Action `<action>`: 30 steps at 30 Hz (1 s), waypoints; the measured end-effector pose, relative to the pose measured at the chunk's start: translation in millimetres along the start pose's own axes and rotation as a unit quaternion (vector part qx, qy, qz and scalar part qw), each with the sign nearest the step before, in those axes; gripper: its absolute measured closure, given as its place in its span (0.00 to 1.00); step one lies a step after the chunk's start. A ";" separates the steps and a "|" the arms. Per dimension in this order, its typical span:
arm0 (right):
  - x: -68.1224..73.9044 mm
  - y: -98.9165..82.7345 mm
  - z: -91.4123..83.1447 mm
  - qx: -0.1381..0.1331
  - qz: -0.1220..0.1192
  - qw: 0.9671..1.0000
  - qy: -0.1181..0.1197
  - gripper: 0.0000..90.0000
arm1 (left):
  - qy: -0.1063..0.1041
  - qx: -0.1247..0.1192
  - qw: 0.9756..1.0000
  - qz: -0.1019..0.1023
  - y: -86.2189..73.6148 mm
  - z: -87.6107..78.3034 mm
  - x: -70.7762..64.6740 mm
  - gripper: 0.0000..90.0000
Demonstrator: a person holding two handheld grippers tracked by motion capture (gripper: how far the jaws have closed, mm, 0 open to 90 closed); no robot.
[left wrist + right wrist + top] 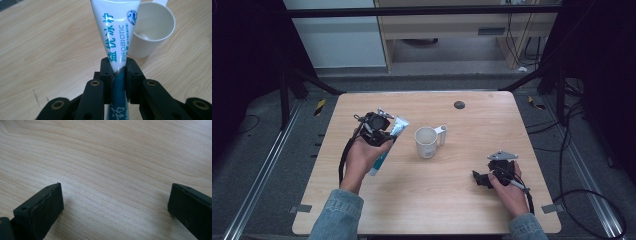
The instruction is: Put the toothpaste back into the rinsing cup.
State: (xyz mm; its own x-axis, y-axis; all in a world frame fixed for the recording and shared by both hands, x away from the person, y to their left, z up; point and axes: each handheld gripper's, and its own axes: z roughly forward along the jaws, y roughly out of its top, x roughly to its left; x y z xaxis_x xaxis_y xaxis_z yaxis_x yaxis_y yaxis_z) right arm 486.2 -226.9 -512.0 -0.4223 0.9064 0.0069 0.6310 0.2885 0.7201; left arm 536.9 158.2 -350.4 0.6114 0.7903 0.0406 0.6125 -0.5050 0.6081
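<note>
We see a light wooden table (pixel 472 200) with rounded corners, its grain running across the top. A small dark round disc (pixel 459 104) sits near the far edge of the table, right of centre. The table stands on a grey floor (pixel 257 165). Metal rails (pixel 259 185) run along the floor past the left and right edges of the table. Black frame bars (pixel 422 11) cross above the far side, with slanted struts (pixel 314 82) descending toward the far corners. Yellow-and-black tape marks (pixel 320 106) lie on the floor by both far corners. Beyond the table we note a white panel (pixel 337 40) and a pale wooden cabinet (pixel 452 30). Black cables (pixel 577 165) trail over the floor at right. The surroundings at both sides are dark.
</note>
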 end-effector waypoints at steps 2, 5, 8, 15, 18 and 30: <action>0.0 0.0 0.0 0.000 0.000 1.000 0.000 0.00 | 0.000 -0.003 1.000 0.002 2.6 -0.6 -1.3 0.87; 0.0 0.0 0.1 0.000 0.000 1.000 0.000 0.00 | -0.003 -0.014 1.000 0.007 13.6 -2.4 -6.6 0.87; -0.1 -0.1 0.0 0.000 -0.001 1.000 0.000 0.00 | -0.005 -0.024 1.000 0.011 21.7 -3.6 -10.5 0.87; -0.1 0.0 0.0 0.000 -0.001 1.000 -0.001 0.00 | -0.009 -0.040 0.999 0.016 36.2 -4.6 -19.4 0.87; 0.0 0.0 -0.1 0.001 0.000 1.000 -0.001 0.00 | -0.008 -0.048 0.999 0.020 43.2 -7.1 -22.8 0.87; -0.2 -0.1 0.0 0.001 -0.002 1.000 -0.002 0.00 | -0.012 -0.064 0.997 0.035 66.1 -7.5 -36.0 0.87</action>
State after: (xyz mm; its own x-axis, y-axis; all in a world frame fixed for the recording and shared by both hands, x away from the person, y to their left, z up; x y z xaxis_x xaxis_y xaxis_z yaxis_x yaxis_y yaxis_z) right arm 486.2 -227.1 -512.1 -0.4232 0.9060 0.0011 0.6300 0.2934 0.7190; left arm 551.6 99.0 -305.7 0.6629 0.7455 0.0687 0.4997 -0.5089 0.7009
